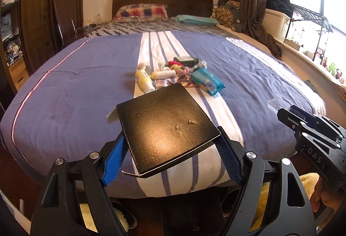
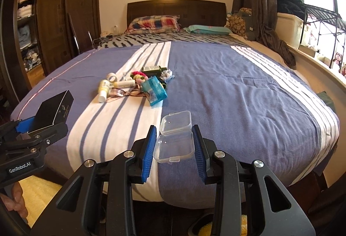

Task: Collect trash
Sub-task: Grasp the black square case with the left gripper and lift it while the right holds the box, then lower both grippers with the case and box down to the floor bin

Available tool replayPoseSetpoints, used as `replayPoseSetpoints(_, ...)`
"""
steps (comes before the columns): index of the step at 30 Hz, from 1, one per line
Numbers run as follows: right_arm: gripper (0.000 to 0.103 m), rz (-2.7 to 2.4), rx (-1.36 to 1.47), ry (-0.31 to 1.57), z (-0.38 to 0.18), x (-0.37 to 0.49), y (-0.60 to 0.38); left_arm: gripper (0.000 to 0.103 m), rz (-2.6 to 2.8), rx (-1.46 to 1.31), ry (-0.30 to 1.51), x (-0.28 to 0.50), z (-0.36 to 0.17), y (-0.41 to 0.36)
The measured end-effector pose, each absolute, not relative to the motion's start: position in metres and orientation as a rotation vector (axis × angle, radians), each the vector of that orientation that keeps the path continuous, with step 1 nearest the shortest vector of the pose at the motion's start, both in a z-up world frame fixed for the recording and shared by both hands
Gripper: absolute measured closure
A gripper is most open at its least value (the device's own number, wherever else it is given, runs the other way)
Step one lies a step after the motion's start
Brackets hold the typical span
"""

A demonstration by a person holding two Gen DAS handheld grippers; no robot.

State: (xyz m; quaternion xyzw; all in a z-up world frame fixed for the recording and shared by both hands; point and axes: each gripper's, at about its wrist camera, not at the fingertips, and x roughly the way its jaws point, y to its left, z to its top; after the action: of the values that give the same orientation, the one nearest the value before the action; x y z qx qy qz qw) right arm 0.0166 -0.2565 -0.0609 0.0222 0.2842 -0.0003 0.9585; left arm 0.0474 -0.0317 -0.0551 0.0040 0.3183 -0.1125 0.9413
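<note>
Trash sits heaped mid-frame on the bed (image 2: 237,89): yellow bottles (image 2: 103,87), a blue packet (image 2: 156,90), ribbon and hair ties. Low in its own view, the left gripper (image 1: 170,150) pinches a flat black box (image 1: 164,125) by opposite edges, spread wide to span it. The right gripper (image 2: 174,147) clamps an opened clear plastic case (image 2: 174,145), both apparently carried clear of the bedding for disposal.
</note>
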Motion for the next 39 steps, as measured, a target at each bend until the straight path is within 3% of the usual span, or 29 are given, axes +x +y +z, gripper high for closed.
replayPoseSetpoints(7,0.069,0.052,0.046,0.559,-0.056,-0.015,-0.248,0.028,-0.243,0.017,0.601,0.008,-0.044,-0.025)
replayPoseSetpoints(14,0.069,0.107,0.038,0.626,-0.077,-0.034,-0.240,0.028,-0.261,0.025,0.651,-0.014,-0.069,-0.015)
replayPoseSetpoints(39,0.069,0.169,0.118,1.080,-0.232,-0.013,-0.229,0.028,-0.386,0.042,1.096,0.002,-0.245,-0.028)
